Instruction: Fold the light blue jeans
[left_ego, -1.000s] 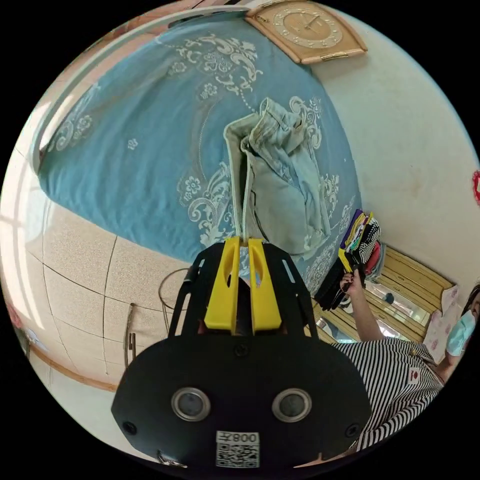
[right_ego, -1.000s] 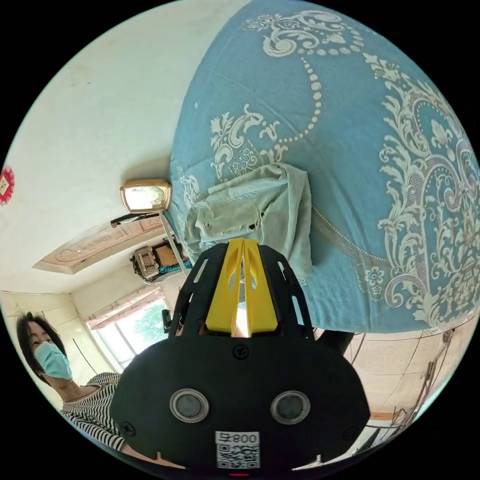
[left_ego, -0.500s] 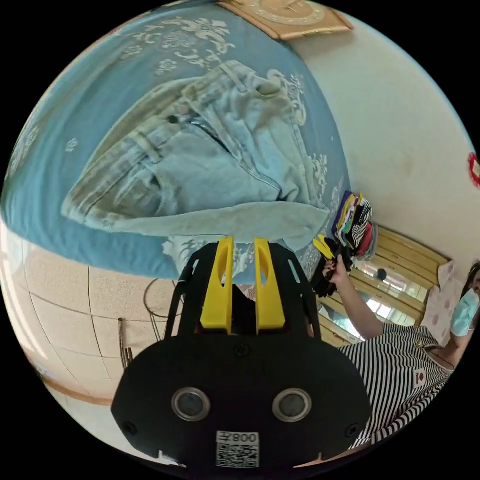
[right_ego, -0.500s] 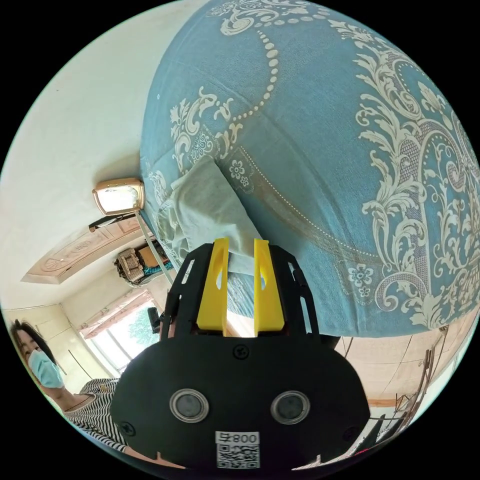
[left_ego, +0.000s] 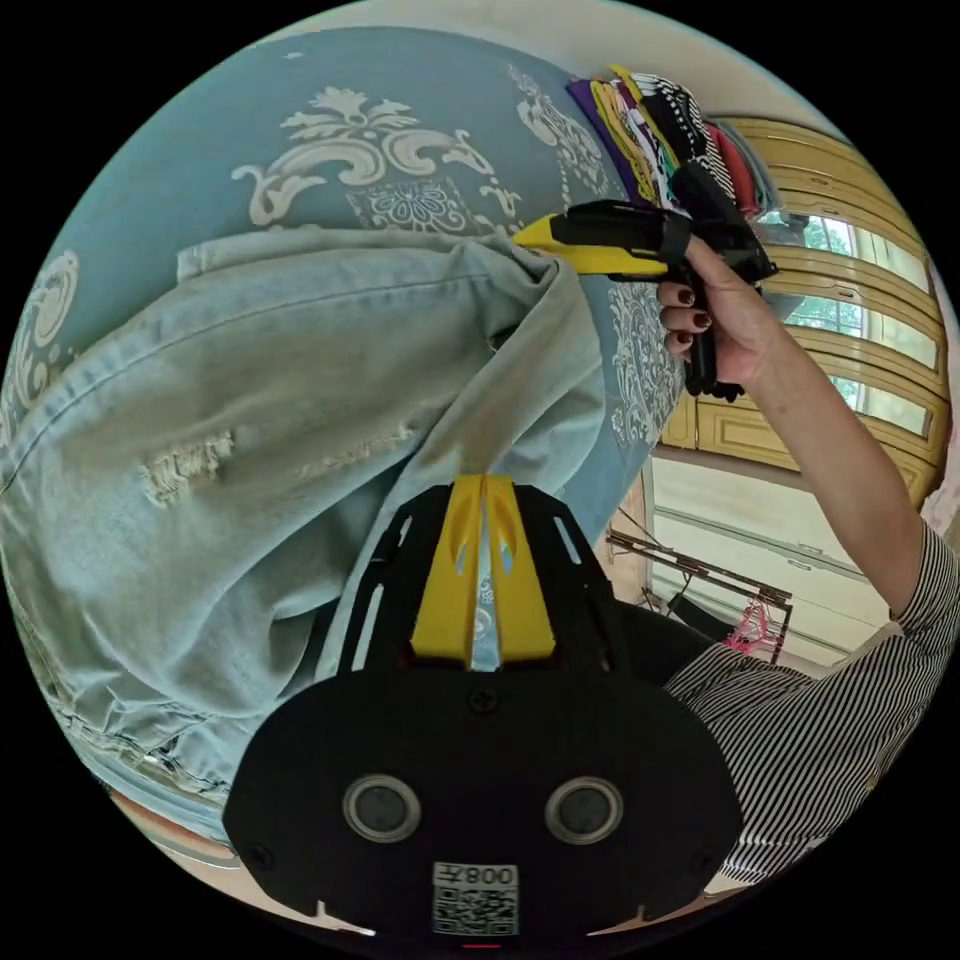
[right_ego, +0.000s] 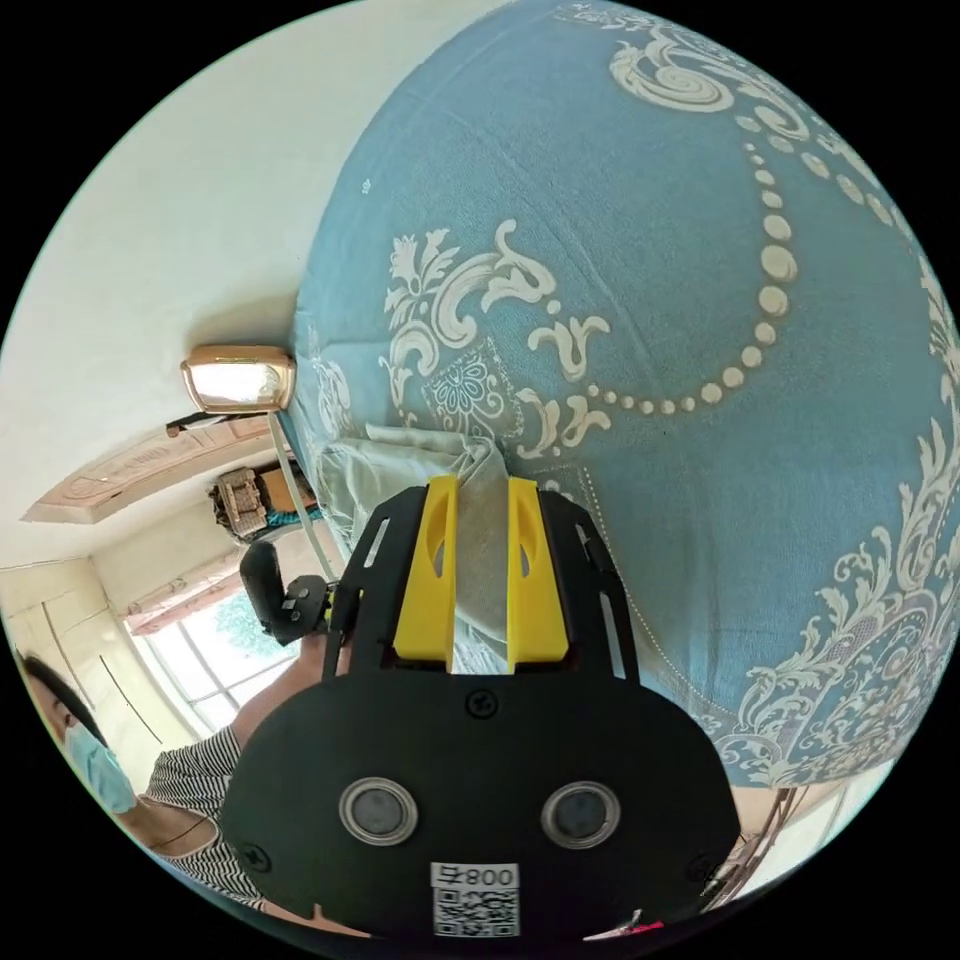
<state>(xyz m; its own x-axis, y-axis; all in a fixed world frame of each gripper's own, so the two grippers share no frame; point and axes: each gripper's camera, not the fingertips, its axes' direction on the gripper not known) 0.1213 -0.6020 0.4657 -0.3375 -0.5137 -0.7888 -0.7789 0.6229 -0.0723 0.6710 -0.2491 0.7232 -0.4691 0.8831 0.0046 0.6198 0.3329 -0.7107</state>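
Note:
The light blue jeans (left_ego: 250, 400) lie on the blue patterned bedspread (left_ego: 200, 160), with ripped patches facing up. My left gripper (left_ego: 483, 482) is shut on a fold of the jeans at their near edge, and a strip of cloth shows between the jaws. The right gripper (left_ego: 535, 232), held in a hand (left_ego: 715, 320), reaches the jeans' far corner. In the right gripper view, my right gripper (right_ego: 480, 485) stands open with the jeans (right_ego: 400, 470) lying between its jaws.
A stack of folded clothes (left_ego: 650, 100) sits on the bed beyond the right gripper. A wooden cabinet (left_ego: 860, 290) stands behind it. The bedspread (right_ego: 700, 300) stretches wide past the jeans. A person in a striped top (left_ego: 800, 720) stands at the bed's edge.
My left gripper went from open to shut on the jeans' edge, close over the cloth. The right gripper stayed open and moved onto the jeans' corner.

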